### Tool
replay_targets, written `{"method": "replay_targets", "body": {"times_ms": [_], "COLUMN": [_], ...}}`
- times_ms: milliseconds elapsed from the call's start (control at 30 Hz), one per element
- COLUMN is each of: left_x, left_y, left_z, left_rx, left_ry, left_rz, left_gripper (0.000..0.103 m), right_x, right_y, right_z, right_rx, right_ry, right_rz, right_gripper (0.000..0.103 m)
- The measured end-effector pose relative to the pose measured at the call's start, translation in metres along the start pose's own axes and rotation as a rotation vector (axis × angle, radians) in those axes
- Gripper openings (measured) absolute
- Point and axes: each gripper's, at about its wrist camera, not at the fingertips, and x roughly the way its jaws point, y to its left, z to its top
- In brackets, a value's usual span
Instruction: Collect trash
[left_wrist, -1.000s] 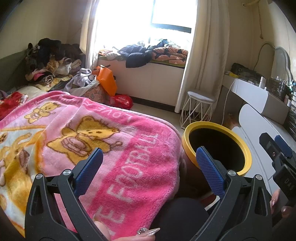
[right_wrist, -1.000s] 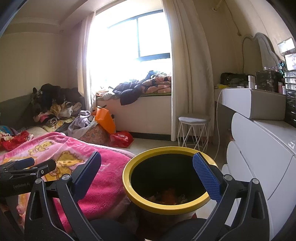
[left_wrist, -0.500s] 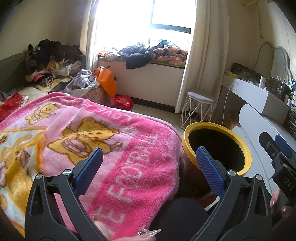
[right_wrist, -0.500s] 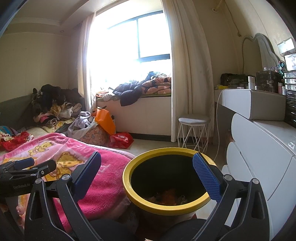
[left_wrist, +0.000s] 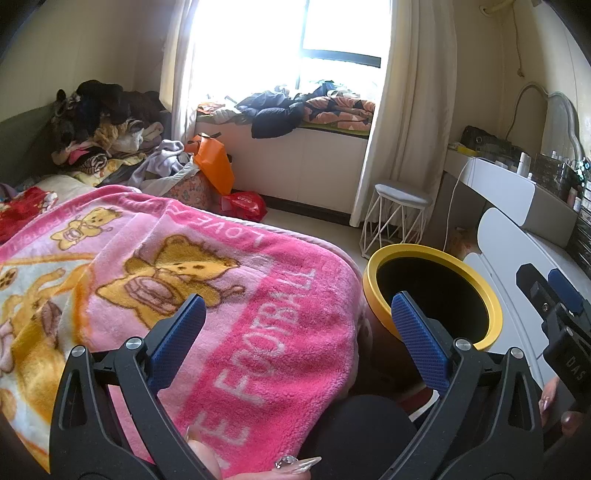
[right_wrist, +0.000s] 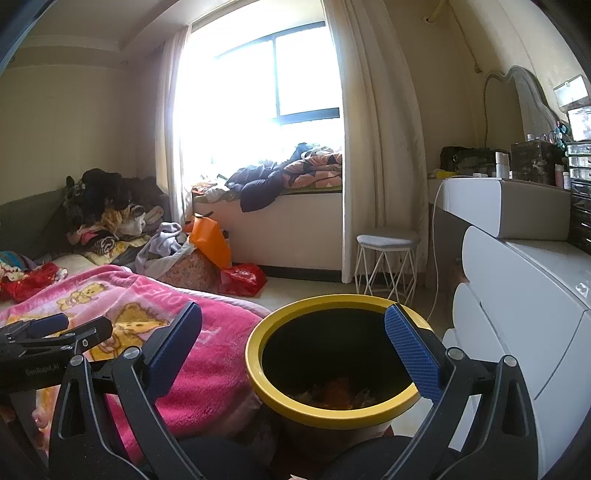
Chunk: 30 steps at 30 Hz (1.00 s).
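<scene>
A yellow-rimmed black trash bin (right_wrist: 295, 400) stands on the floor beside the bed, with orange and pale trash (right_wrist: 334, 389) at its bottom. The bin (left_wrist: 373, 291) also shows in the left wrist view. My right gripper (right_wrist: 293, 328) is open and empty, held just above the bin's mouth. My left gripper (left_wrist: 297, 319) is open and empty over the pink bear blanket (left_wrist: 207, 288), left of the bin. The right gripper's tip (left_wrist: 554, 299) shows at that view's right edge.
An orange bag (right_wrist: 210, 242) and a red bag (right_wrist: 242, 277) lie on the floor by the window seat. A white wire stool (right_wrist: 386, 258) stands by the curtain. A white dresser (right_wrist: 517, 314) is on the right. Clothes (right_wrist: 107, 210) are piled at the back left.
Both views have shifted very slightly; both grippers stay open and empty in about the same place.
</scene>
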Motion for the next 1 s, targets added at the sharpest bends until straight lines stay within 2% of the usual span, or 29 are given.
{"method": "replay_targets", "body": {"times_ms": [700,800,900,1000], "left_x": [0.000,-0.001,-0.005,-0.017], "left_y": [-0.002,0.002,0.021,0.062], "left_z": [0.001,0.002,0.007,0.010], "left_rx": [0.002,-0.011,-0.059,-0.146], "left_ry": [0.007,0.013,0.024,0.021], "left_rz": [0.002,0.041,0.094,0.168], "left_gripper": [0.093,0.093,0.093,0.093], "right_x": [0.000,0.001,0.005,0.011], "right_y": [0.001,0.002,0.014,0.052], "right_z": [0.000,0.003,0.014,0.028], "right_rx": [0.002,0.014,0.015,-0.029], "right_ry": [0.001,0.000,-0.001,-0.003], "right_rz": [0.000,0.003,0.037,0.160], "right_gripper": [0.097,0.097,0.097,0.097]}}
